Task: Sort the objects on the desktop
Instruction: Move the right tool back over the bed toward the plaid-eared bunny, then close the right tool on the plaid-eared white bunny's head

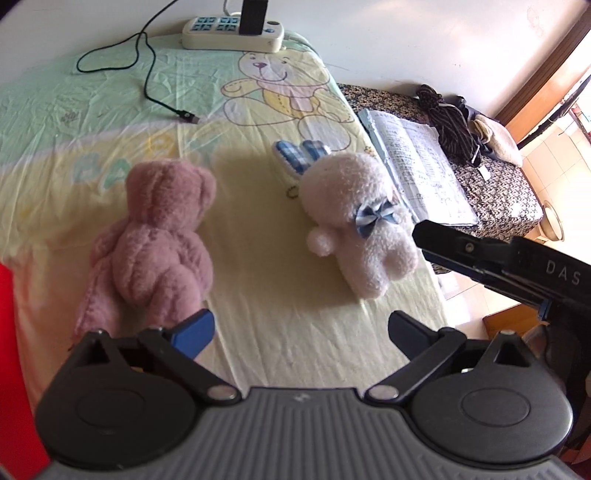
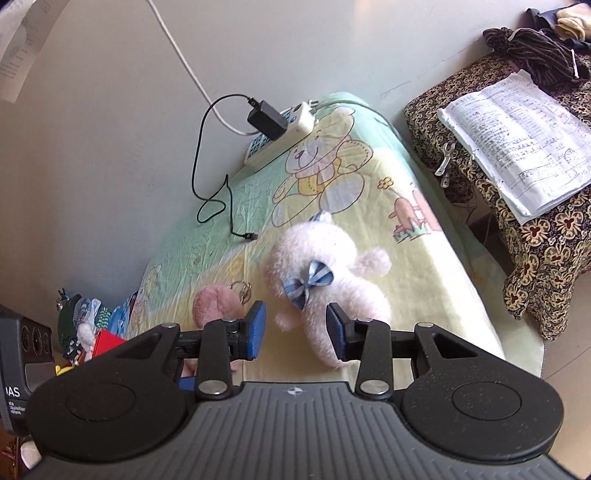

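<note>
Plush toys on a worktop spread with a pale yellow-and-green cartoon-bear cloth (image 1: 258, 236). Fluffy mauve-pink plush bear (image 1: 159, 240) lying on the cloth, left of centre in the left wrist view; fluffy pale-pink plush rabbit with a blue-and-white checked bow (image 1: 354, 221) lying to its right, apart from it, checked ears toward the wall. Left gripper (image 1: 301, 334) low over the near part of the cloth, jaws spread wide, nothing between them, left blue pad just beside the mauve bear's lower end. Right gripper (image 2: 295, 332) close over the pale-pink rabbit, jaws about half open, blue pads either side of the rabbit's lower body; contact cannot be told, toy not lifted. Same gripper seen from the left wrist as a dark arm entering from the right, tip just beside the rabbit's flank. Metal key ring (image 2: 242, 290) at the mauve bear's head in the right wrist view. White power strip with a black adapter plugged in (image 1: 232, 31) at the far edge by the wall, thin black cable (image 1: 147, 74) looping across the green part of the cloth, loose plug end well short of the toys. Open written notebook (image 2: 517, 144) on a dark floral-covered surface (image 2: 535, 240) beside the worktop. Small heap of colourful items (image 2: 85, 332) at the far left in the right wrist view.
</note>
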`<state>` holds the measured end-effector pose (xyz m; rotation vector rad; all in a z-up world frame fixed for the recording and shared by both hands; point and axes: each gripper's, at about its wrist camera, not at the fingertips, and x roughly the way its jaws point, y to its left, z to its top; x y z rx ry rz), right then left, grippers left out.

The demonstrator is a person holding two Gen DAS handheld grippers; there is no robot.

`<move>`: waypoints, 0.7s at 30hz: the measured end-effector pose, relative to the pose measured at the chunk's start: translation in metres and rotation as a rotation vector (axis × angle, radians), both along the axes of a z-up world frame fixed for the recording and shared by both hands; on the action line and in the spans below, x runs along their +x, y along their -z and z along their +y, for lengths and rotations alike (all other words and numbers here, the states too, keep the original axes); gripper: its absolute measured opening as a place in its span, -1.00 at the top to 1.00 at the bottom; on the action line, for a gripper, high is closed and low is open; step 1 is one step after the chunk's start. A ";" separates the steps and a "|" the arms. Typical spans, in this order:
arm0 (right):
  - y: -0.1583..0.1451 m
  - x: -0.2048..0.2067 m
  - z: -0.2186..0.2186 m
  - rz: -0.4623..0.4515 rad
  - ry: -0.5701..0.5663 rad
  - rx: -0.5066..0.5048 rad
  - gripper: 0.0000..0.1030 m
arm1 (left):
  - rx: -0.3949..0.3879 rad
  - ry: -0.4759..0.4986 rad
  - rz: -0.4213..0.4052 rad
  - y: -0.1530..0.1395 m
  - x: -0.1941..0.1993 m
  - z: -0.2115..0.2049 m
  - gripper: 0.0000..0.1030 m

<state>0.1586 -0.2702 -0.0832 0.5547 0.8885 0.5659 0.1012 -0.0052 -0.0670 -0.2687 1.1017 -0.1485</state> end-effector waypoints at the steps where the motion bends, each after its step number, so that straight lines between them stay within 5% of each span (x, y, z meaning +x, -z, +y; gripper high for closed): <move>1: 0.001 0.006 -0.004 0.007 0.015 0.008 0.19 | -0.018 0.012 -0.009 0.000 0.005 -0.003 -0.95; 10: 0.013 0.061 -0.007 0.091 0.062 0.088 0.03 | -0.161 0.006 -0.015 0.019 0.060 -0.010 -0.95; 17: 0.038 0.095 0.008 0.204 0.043 0.140 0.01 | -0.152 -0.005 -0.026 0.024 0.083 -0.015 -0.90; 21: 0.047 0.098 0.014 0.248 0.013 0.157 0.01 | -0.154 -0.002 -0.010 0.029 0.094 -0.014 -0.67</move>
